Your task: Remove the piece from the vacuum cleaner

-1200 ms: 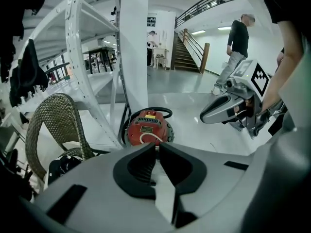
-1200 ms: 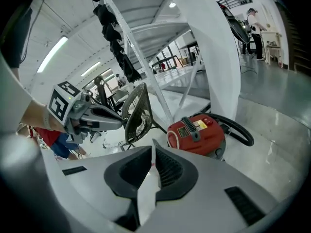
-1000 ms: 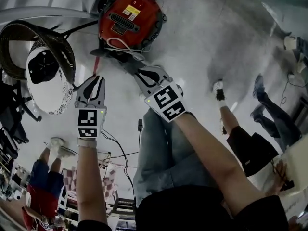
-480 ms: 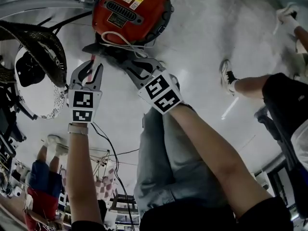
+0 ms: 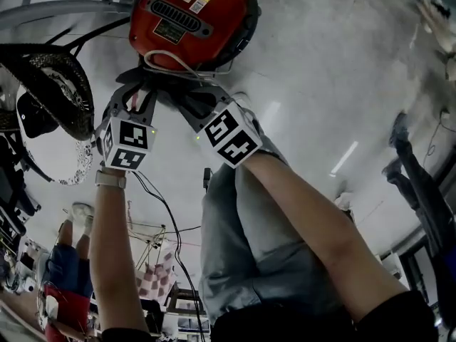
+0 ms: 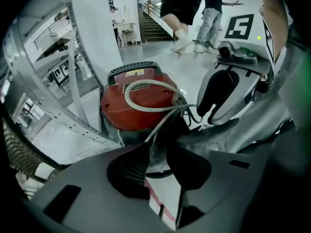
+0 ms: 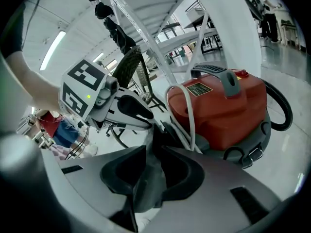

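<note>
Item: red vacuum cleaner (image 5: pixel 192 16), upper centre of the head view, standing on the pale polished floor (image 5: pixel 320 63).
Grey piece (image 7: pixel 148 186): at its near edge, judged not yet off.
My left tool (image 6: pixel 155 152) and right tool (image 7: pixel 151 152): both clamped on the piece.
Remaining: pull it free.
Room: open hall, people (image 6: pixel 181 8) beyond.

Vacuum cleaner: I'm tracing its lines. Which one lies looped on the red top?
The white cord, looped on the red vacuum cleaner; the black hose arcs out from its side.
</note>
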A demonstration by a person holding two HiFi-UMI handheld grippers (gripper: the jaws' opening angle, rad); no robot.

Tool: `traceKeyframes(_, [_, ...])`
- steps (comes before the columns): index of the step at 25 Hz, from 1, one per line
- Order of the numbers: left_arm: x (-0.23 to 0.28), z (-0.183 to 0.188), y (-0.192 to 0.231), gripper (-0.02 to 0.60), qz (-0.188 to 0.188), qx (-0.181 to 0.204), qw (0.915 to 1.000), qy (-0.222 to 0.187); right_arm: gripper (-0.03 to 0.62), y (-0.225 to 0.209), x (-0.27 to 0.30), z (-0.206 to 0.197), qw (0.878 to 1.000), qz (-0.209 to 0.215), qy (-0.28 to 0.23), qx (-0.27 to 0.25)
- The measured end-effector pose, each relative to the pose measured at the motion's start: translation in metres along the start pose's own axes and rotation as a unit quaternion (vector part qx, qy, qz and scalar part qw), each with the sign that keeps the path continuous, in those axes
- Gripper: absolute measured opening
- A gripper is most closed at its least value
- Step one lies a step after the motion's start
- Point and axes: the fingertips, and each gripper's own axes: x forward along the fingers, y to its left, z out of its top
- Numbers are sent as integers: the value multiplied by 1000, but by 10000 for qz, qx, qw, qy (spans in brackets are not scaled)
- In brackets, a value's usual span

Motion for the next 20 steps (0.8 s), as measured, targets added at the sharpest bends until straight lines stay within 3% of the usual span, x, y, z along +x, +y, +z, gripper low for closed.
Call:
traceKeyframes(6, [15, -2, -1, 112, -347, 956, 9945, 267, 104, -4, 13, 4, 10000, -48, -3, -53])
traceKeyframes(15, [25, 0, -11, 86, -918, 2461, 9632, 574, 104, -12, 21, 2, 9999, -56, 25, -115])
traceKeyframes(20, [28, 1, -10, 84, -1082, 2773, 9526, 633, 100, -11, 28, -1, 9999, 31, 141, -89])
